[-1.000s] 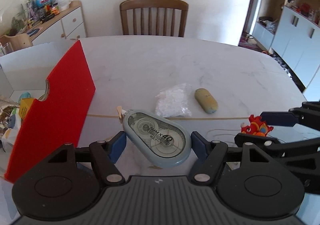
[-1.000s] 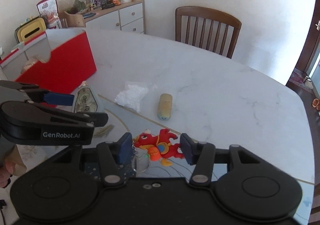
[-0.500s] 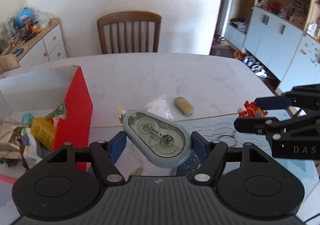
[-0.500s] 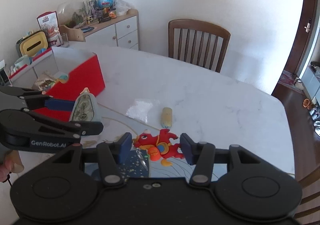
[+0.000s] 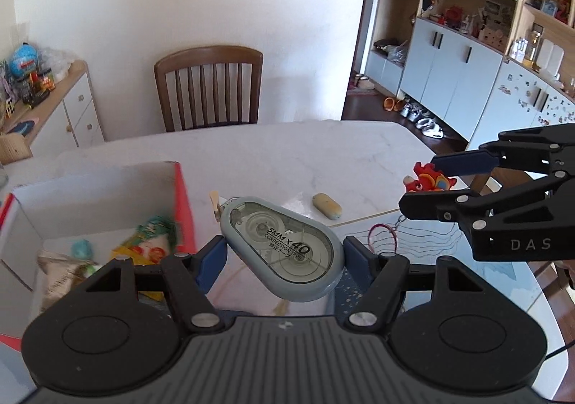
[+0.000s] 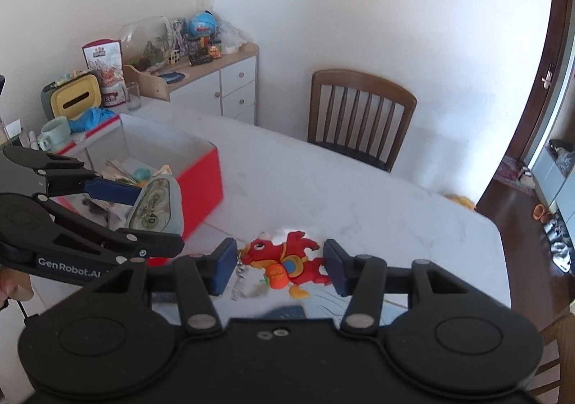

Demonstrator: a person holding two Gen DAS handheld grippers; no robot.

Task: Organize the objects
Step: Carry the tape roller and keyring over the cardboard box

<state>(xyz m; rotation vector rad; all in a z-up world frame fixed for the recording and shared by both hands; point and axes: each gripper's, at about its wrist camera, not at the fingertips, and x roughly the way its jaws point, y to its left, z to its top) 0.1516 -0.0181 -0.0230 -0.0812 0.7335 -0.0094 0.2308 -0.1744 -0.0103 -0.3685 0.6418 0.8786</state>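
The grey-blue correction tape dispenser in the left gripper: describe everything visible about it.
The grey-blue teardrop-shaped plastic correction tape dispenser has a clear window showing two reels and a label reading "5MM x 40 CORRECTION TAPE". A pale applicator tip juts from its narrow end, away from the camera. It is clamped across its width between the left gripper's blue pads, label up, held in the air beside the open red cardboard box. Nothing else touches it.

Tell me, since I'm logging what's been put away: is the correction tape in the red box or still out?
Out. The correction tape sits clamped in the left gripper, in the air beside the red box, not inside it.
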